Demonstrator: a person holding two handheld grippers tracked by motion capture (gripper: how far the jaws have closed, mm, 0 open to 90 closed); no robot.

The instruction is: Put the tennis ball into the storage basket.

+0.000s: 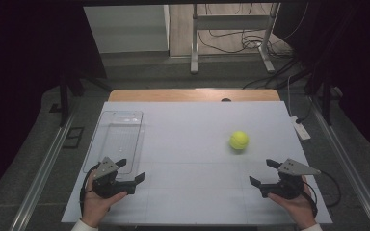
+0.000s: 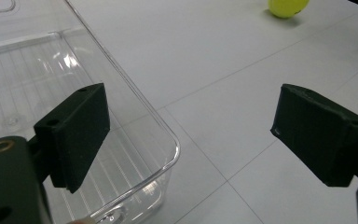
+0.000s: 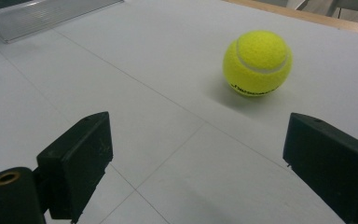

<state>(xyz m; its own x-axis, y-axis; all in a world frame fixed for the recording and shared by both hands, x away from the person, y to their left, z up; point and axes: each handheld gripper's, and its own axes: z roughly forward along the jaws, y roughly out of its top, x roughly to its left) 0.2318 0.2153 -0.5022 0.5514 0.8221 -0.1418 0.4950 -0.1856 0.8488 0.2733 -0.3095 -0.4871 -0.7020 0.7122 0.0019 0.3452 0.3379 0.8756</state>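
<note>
Ball [image 1: 239, 140]: yellow tennis ball, right of centre in the high view, resting alone on the white table [image 1: 192, 192].
Bin [image 1: 115, 139]: clear, empty, at left of centre.
Left tongs [image 1: 129, 170]: lower left, jaws spread wide, holding nothing, just beside the bin's near end.
Right tongs [image 1: 264, 171]: lower right, jaws apart, empty, near the ball.
Likely step: right tongs take the ball; centre the jaws on its widest part, since it may roll.
Room: bare table between ball and bin; mind the bin's rim.
</note>
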